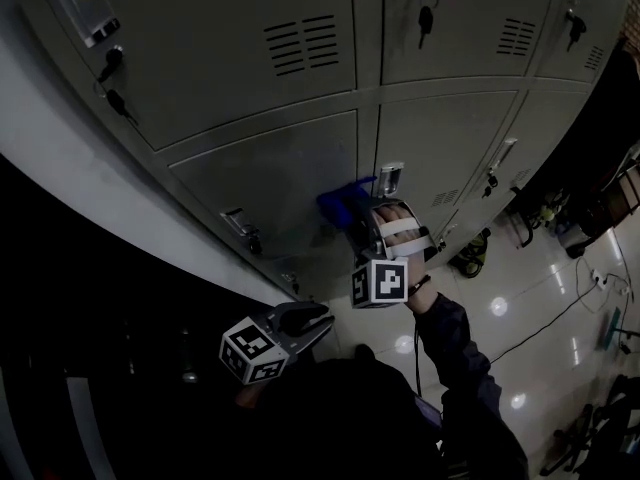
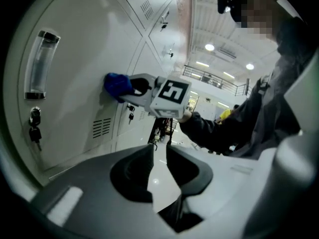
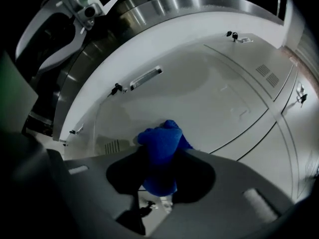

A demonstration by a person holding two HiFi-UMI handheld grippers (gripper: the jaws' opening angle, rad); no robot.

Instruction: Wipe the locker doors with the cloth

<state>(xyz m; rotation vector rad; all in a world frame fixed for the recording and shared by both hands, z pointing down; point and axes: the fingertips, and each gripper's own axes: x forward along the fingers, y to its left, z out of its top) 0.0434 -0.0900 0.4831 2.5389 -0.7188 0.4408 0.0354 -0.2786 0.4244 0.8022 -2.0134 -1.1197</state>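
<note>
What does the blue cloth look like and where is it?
The cloth is bright blue, soft and fuzzy-looking, and bunched into a lump rather than spread flat. The right gripper pinches it between its jaws, and a wad pokes out past the tips. That front wad presses against a pale grey locker door, close to some vent slots.

You're wearing a dark long sleeve (image 1: 455, 343); your left claw (image 1: 318, 320) and right claw (image 1: 352, 218) are sporting grey shells, black-and-white marker cubes (image 1: 252, 353).

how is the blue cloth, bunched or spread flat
Bunched: the blue fabric cloth bulges as a wad from the right claw against the grey metal locker door.
</note>
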